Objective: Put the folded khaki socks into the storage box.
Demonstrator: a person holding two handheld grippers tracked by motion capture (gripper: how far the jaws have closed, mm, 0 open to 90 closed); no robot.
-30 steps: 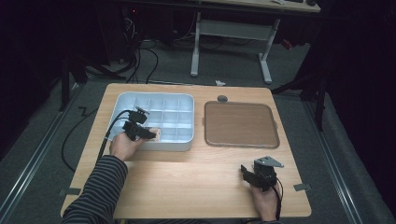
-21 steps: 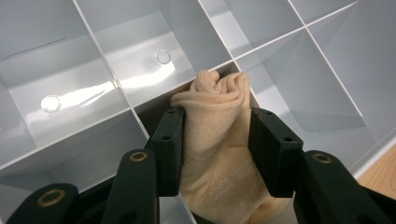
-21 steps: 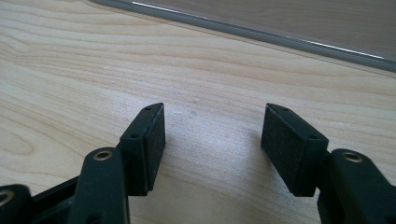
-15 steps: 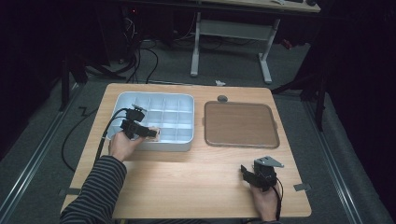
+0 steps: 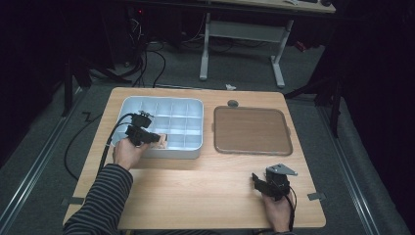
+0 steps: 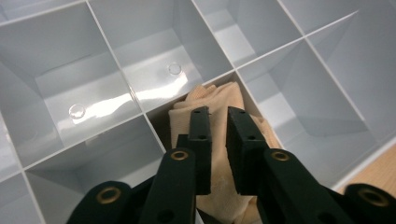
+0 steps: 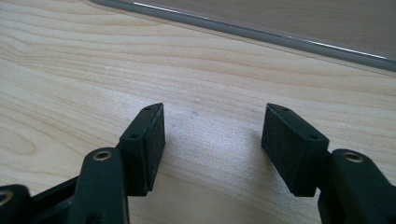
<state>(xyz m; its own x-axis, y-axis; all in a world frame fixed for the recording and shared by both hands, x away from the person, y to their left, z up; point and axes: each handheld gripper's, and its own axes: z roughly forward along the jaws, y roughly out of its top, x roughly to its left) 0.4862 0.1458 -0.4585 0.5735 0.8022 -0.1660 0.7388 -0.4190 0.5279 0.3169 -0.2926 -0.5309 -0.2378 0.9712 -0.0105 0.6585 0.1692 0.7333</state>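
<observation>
A tan folded cloth (image 6: 219, 95) lies in a front compartment of the pale grey divided tray (image 5: 161, 152); from above, the cloth (image 5: 164, 142) shows as a small tan patch. My left gripper (image 6: 219, 128) hangs just over it, pointing down into that compartment. Its jaws have just been closing and now stand shut with only a narrow slit, and no fold is visibly pinched. In the high view the left gripper (image 5: 159, 138) is at the tray's front row. My right gripper (image 7: 212, 135) rests open over bare wood, near the table's front right (image 5: 258, 180).
A brown flat tray (image 5: 252, 129) with a grey rim lies right of the divided tray; its edge (image 7: 261, 33) crosses the top of the right gripper view. The tray's other compartments (image 6: 79, 88) hold nothing. The wooden table (image 5: 195, 196) is bare in front.
</observation>
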